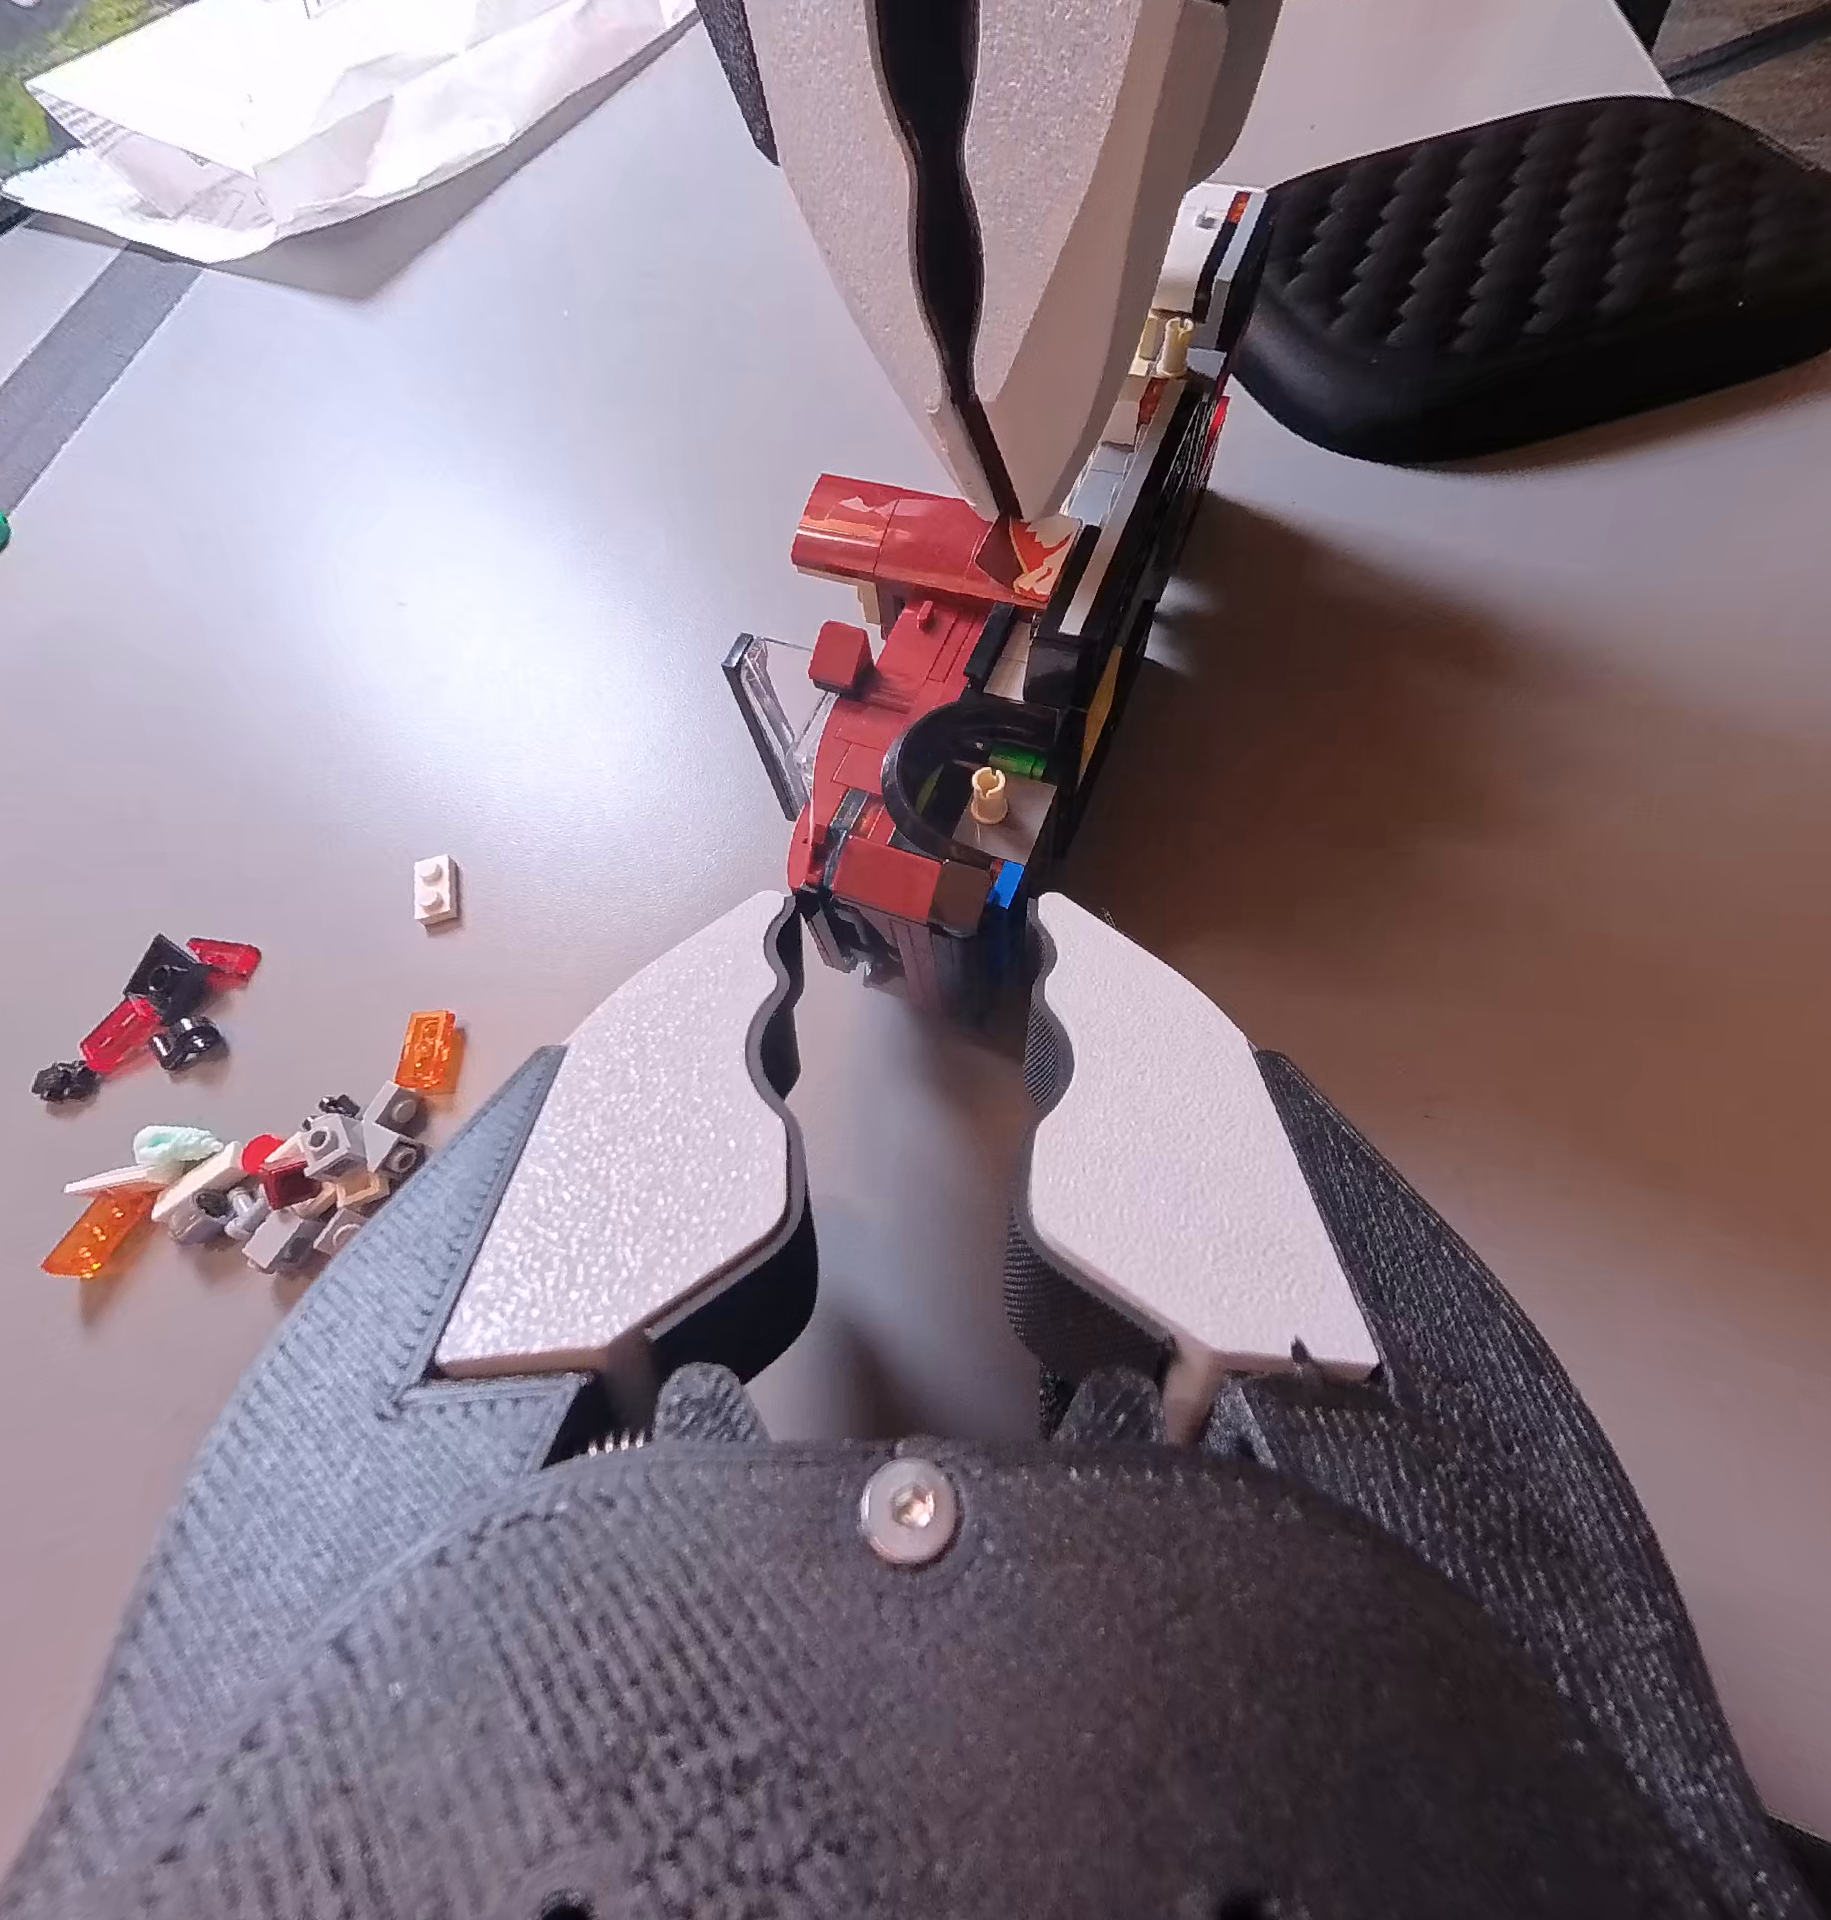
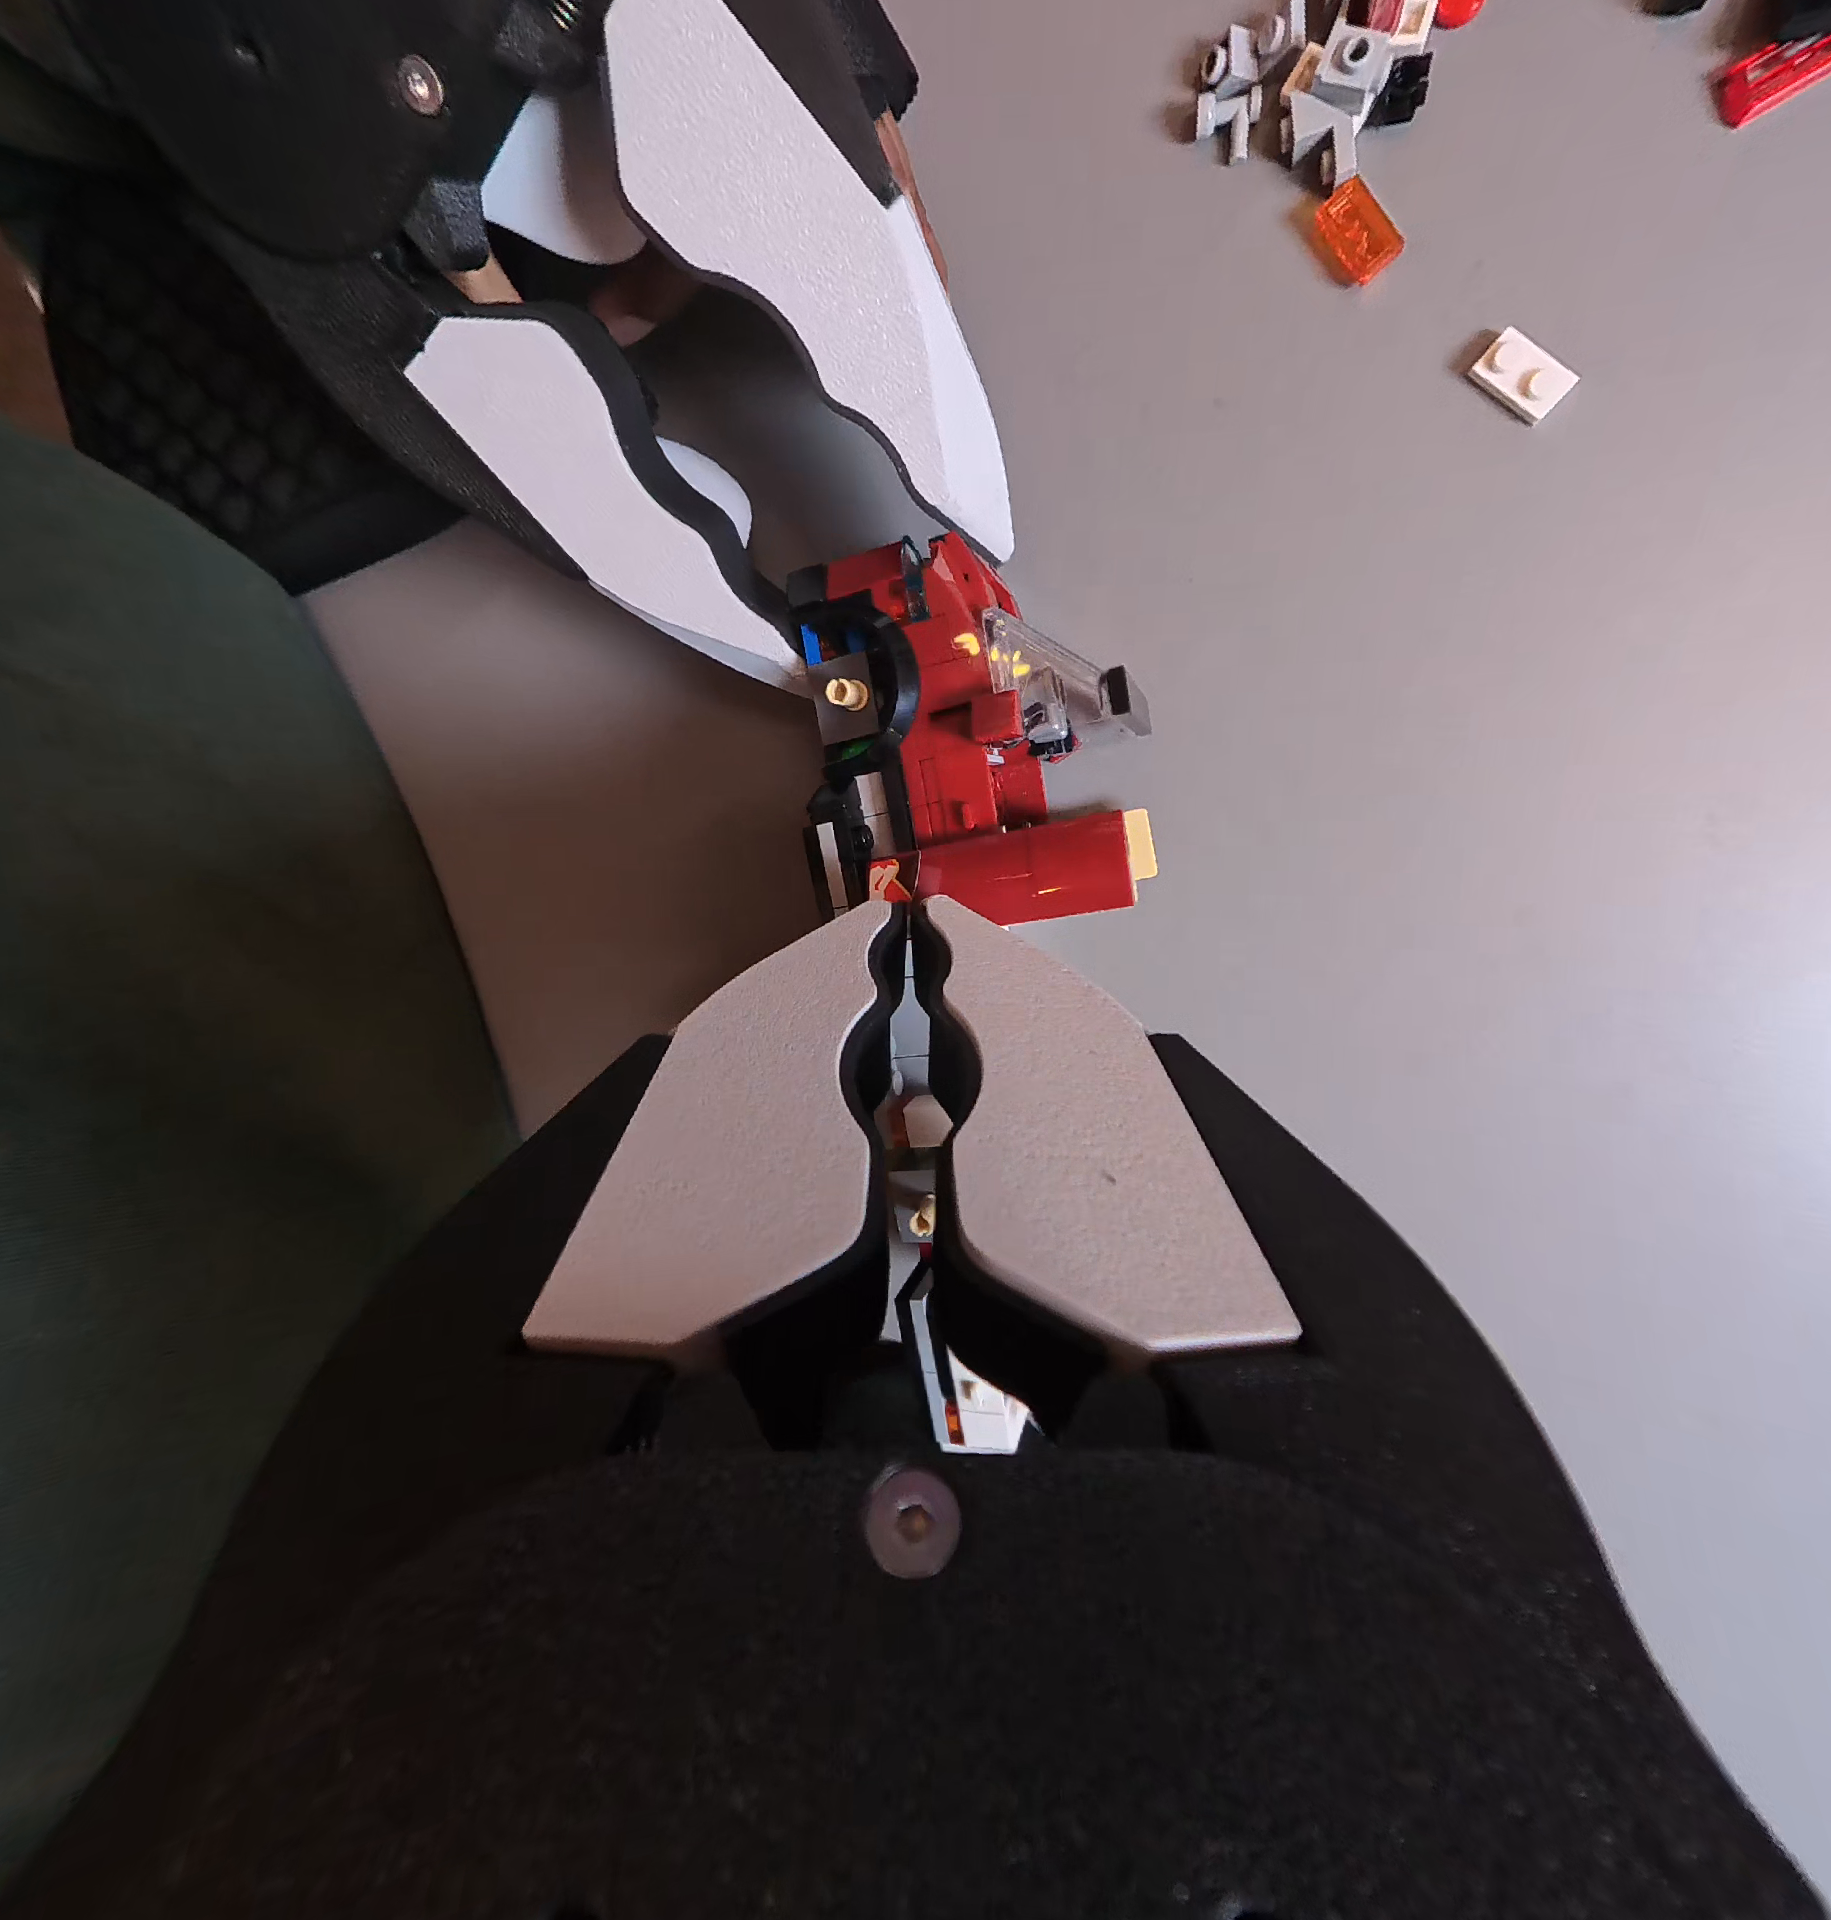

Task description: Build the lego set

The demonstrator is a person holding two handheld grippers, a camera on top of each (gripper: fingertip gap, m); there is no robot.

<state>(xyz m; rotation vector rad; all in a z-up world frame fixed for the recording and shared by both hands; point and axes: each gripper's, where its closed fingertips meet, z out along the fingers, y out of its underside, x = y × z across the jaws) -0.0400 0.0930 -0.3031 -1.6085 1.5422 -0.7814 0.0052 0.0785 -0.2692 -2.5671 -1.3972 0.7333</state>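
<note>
A dark red and black lego car model [image 1: 911, 707] lies on its side on the grey table [image 1: 475, 520]. It has a clear windscreen piece and tan pins. My left gripper [image 1: 916, 925] grips its near end between both fingers; it also shows in the right wrist view [image 2: 890, 597]. My right gripper [image 2: 911, 914] is shut, and its tips touch a dark red patterned tile on the model [image 2: 952, 727]. It comes in from above in the left wrist view [image 1: 1015, 509].
A white two-stud plate [image 1: 436, 889] [image 2: 1522, 374], orange clear tiles [image 1: 431, 1049] and a heap of small grey, red and black pieces [image 1: 267, 1174] lie left of the model. A crumpled white paper bag [image 1: 319, 104] is at the back. A black chair seat [image 1: 1555, 270] sits beyond the table's right edge. My right fingertips sit around 7 centimeters from my left ones.
</note>
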